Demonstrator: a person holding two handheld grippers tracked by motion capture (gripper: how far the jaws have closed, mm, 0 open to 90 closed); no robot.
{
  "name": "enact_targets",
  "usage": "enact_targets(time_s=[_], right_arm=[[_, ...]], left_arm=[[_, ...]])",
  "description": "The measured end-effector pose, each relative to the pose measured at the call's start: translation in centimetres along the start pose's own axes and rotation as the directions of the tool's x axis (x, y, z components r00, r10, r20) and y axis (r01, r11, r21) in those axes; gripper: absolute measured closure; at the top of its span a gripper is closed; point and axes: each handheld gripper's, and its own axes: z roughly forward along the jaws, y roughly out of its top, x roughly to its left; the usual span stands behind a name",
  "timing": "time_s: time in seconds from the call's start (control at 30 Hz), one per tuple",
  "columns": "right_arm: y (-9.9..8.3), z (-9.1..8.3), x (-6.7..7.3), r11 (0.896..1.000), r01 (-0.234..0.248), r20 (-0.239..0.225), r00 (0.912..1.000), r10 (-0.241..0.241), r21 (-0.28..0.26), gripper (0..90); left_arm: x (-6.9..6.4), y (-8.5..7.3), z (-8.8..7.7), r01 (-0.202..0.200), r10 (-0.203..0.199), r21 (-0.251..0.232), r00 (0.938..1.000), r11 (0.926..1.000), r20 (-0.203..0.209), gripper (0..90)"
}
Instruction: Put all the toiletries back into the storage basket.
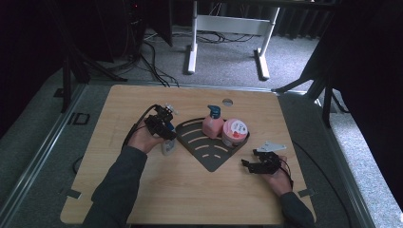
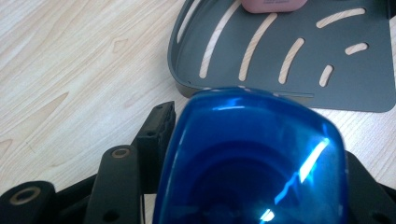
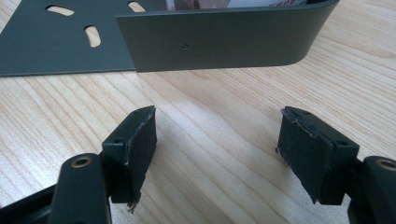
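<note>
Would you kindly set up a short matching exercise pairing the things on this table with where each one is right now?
Things:
1. blue-capped bottle
2. pink pump bottle
3. pink round tub
4. right gripper

Places or states:
A. jaws open over bare wood
B. between the left gripper's jaws, beside the rack
C. in the rack, right of the pump bottle
D. in the rack, blue pump on top

Pairs: 1-B, 2-D, 3-C, 4-A

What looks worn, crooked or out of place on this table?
The pads on the right tongs look worn: the edges of the black fingers are frayed and chipped. Otherwise nothing stands out. The pink pump bottle and pink tub stand upright in the grey corner tray, and nothing is spilled on the wooden table.
</note>
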Motion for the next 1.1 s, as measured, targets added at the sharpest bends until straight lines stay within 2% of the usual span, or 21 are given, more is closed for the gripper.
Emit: enact_targets(time_s=[0.6, 0.77, 1.1], right_arm=[[0.00, 0.00, 0.00, 1.000, 0.000, 0.000, 1.0000, 0.000, 0.000, 28.0], [0.00, 0.00, 0.00, 1.000, 0.001, 0.000, 1.0000, -0.001, 0.000, 28.0], [0.00, 0.00, 0.00, 1.000, 0.000, -0.001, 1.0000, 0.000, 0.000, 27.9]], left_arm=[[0.09, 0.21, 0.20, -0.028, 0.027, 0.048, 0.9995, 0.9984, 0.014, 50.1], [0.23, 0.19, 0.20, -0.024, 0.022, 0.065, 0.9992, 0.9976, 0.034, 52.1], [0.29, 0.21, 0.12, -0.027, 0.024, 0.087, 0.9990, 0.9959, 0.037, 53.1]])
